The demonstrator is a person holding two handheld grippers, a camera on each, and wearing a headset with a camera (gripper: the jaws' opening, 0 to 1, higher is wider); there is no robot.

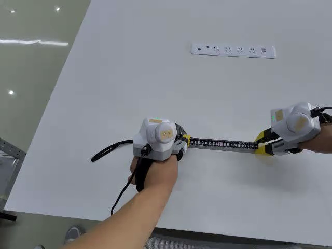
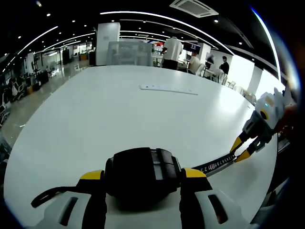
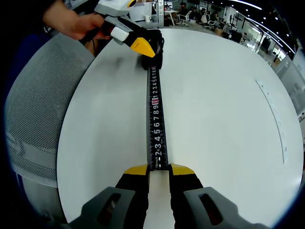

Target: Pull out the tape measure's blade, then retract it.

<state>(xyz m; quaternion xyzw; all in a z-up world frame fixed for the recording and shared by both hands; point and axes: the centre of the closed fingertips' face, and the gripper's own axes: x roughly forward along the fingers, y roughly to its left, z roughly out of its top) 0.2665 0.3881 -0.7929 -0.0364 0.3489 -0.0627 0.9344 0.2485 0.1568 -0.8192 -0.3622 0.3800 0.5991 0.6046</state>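
Pull-out step, blade partly drawn. Left gripper [image 1: 180, 145] is clenched on the tape measure case [image 2: 142, 176], at 6 o'clock on the table [image 1: 155, 78]. The blade [image 1: 222, 144] runs toward 3 o'clock, and the right gripper [image 3: 158, 171] pinches its tip. Next move, likely: guide the tip back toward the case, slowly.

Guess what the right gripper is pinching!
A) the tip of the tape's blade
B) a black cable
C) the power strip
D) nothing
A: the right gripper is shut on the tip of the blade, which runs back to the case held in the left gripper.
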